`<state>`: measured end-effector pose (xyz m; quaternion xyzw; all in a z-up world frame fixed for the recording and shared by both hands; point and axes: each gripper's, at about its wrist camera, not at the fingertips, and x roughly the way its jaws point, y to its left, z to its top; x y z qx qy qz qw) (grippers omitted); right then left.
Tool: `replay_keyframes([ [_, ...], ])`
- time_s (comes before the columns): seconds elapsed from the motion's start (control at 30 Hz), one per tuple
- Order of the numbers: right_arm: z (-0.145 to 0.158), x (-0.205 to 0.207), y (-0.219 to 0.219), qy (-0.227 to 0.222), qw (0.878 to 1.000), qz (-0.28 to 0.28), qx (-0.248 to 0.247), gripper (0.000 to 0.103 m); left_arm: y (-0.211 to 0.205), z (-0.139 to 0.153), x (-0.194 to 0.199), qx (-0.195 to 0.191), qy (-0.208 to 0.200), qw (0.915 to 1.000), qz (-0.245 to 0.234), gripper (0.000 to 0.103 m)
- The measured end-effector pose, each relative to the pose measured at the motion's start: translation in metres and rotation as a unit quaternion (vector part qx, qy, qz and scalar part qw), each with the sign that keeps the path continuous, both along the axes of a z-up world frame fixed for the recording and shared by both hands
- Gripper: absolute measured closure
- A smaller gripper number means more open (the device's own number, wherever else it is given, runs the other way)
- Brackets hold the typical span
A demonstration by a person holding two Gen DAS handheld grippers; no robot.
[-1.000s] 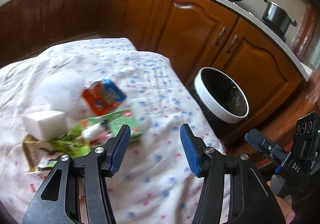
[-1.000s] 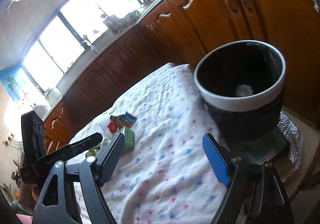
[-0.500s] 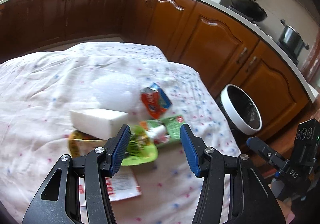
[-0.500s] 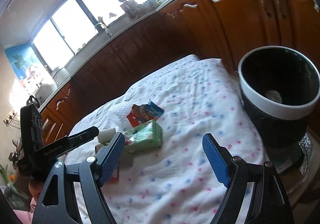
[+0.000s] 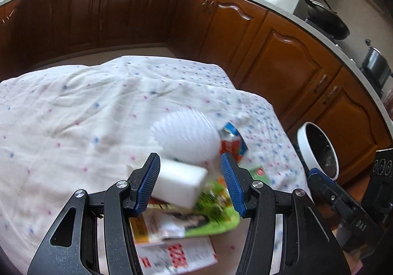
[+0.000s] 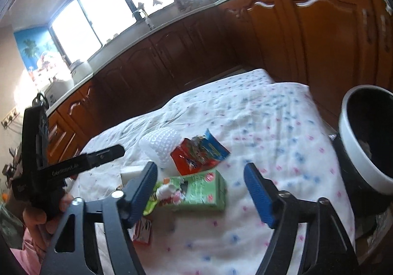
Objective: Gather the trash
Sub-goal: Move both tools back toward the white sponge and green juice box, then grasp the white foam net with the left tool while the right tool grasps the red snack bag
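A pile of trash lies on a cloth-covered table [image 5: 73, 113]: a white block [image 5: 180, 185], a white foam net [image 5: 186, 137], a red and blue packet [image 5: 233, 143], a green carton [image 6: 203, 190], a green wrapper [image 5: 213, 211] and paper leaflets [image 5: 176, 253]. My left gripper [image 5: 190, 185] is open, its jaws either side of the white block without gripping it. My right gripper [image 6: 201, 191] is open and empty, just above the green carton. The white-rimmed black bin [image 6: 366, 137] stands past the table's right edge.
Brown kitchen cabinets [image 5: 270, 54] curve around the table at the back and right. A wok [image 5: 326, 22] and a pot [image 5: 375, 66] sit on the counter. The bin also shows in the left wrist view [image 5: 319, 150], with some trash at its bottom.
Both grippers have swung left, from the bin side toward the trash pile. The left gripper has come down over the white block. Both stay open.
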<state>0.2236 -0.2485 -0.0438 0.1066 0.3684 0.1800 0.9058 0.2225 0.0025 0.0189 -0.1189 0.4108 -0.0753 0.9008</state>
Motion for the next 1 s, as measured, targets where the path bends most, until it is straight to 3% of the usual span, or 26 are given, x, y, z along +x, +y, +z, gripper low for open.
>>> replay_keyframes([
  [0.4, -0.039, 0.063, 0.050, 0.038, 0.994, 0.078, -0.065, 0.053, 0.002, -0.015, 0.070, -0.007, 0.057, 0.9983, -0.013, 0.051],
  [0.53, -0.053, 0.074, 0.058, 0.054, 0.991, 0.083, -0.088, 0.085, -0.003, -0.028, 0.085, 0.006, 0.080, 0.9966, -0.020, 0.051],
  [0.57, -0.054, 0.075, 0.056, 0.053, 0.991, 0.084, -0.084, 0.086, -0.005, -0.031, 0.086, 0.010, 0.083, 0.9962, -0.022, 0.051],
  [0.6, -0.054, 0.074, 0.055, 0.051, 0.992, 0.084, -0.080, 0.088, -0.006, -0.032, 0.087, 0.014, 0.084, 0.9961, -0.023, 0.055],
  [0.73, -0.046, 0.067, 0.047, 0.039, 0.993, 0.077, -0.077, 0.096, -0.012, -0.035, 0.088, 0.029, 0.083, 0.9955, -0.035, 0.101],
  [1.0, -0.021, 0.051, 0.007, 0.017, 0.999, 0.033, -0.038, 0.099, -0.021, -0.021, 0.081, 0.044, 0.045, 0.9970, -0.045, 0.103],
])
